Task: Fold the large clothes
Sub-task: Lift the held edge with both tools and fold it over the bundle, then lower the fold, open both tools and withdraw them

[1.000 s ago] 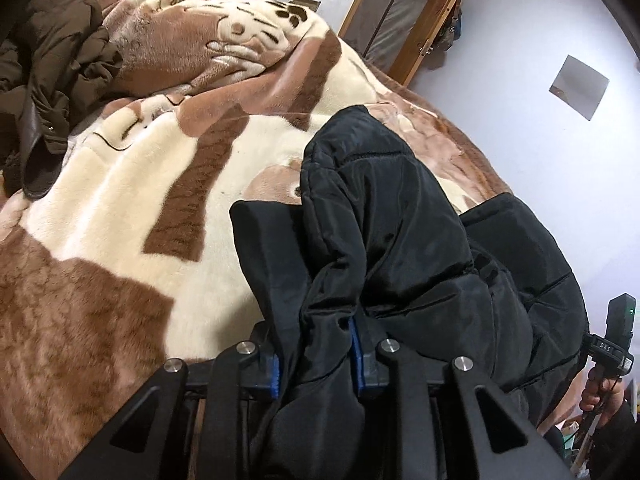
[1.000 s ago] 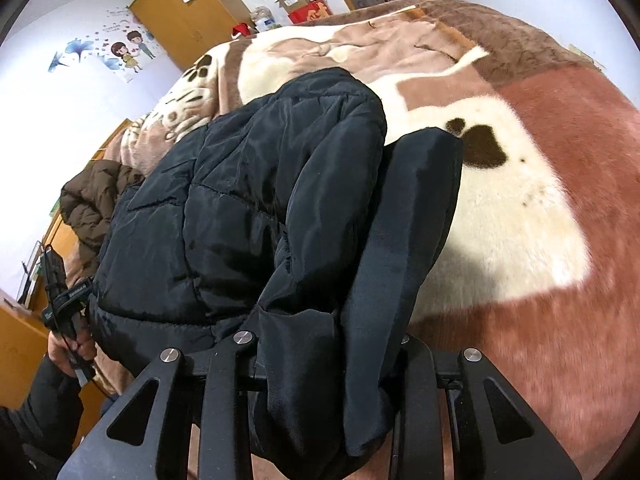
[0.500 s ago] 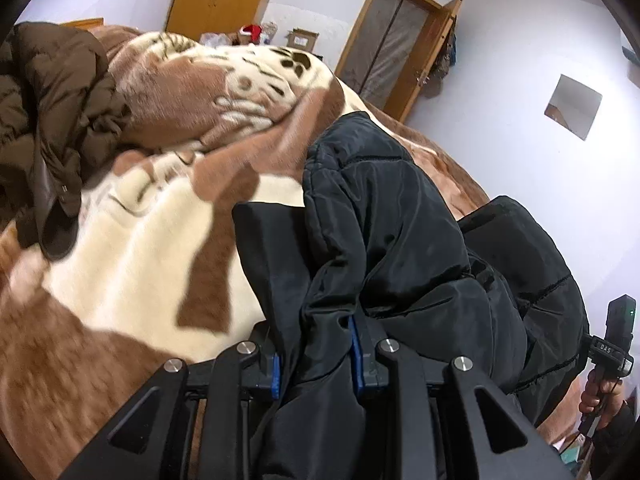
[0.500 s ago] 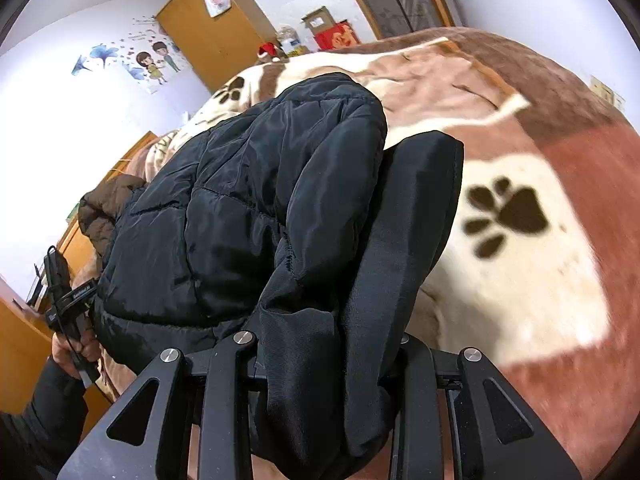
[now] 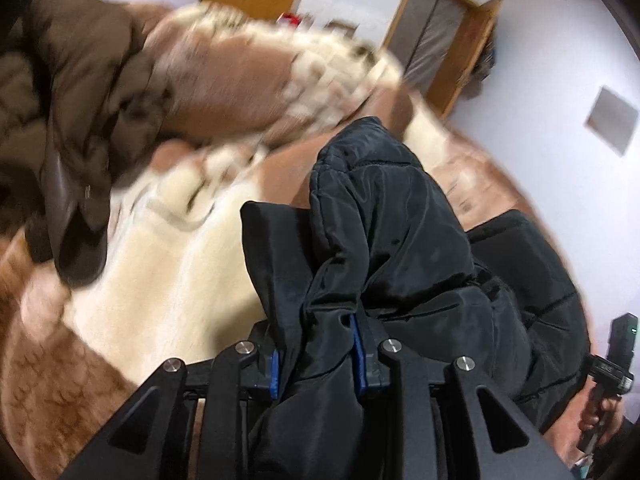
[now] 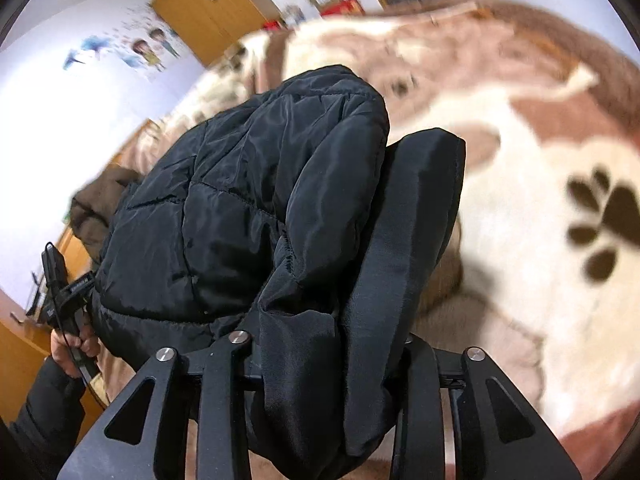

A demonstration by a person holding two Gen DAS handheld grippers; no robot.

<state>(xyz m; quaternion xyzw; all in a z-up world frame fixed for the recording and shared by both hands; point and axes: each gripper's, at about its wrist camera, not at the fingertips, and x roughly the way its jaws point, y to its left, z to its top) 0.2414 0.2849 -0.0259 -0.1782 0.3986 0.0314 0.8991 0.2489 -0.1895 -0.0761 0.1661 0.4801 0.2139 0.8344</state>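
Note:
A black puffer jacket (image 5: 392, 240) hangs between both grippers above a bed. My left gripper (image 5: 316, 356) is shut on one bunched edge of it, fabric squeezed between the blue pads (image 5: 359, 354). My right gripper (image 6: 320, 356) is shut on the other edge of the same jacket (image 6: 248, 208), with a flat black panel (image 6: 404, 240) draped over its right finger. The fingertips of both grippers are hidden by fabric. The jacket is lifted off the bed.
A brown and cream plush blanket (image 5: 168, 264) with paw prints (image 6: 604, 224) covers the bed. A brown jacket (image 5: 72, 112) lies heaped at the left. Wooden doors (image 5: 444, 44) and a wardrobe (image 6: 208, 20) stand behind. The other hand-held gripper shows at each view's edge (image 5: 612, 364) (image 6: 64, 288).
Both grippers have lifted and swung with the jacket; the bed has dropped lower and blurred in both views. The grips have not changed.

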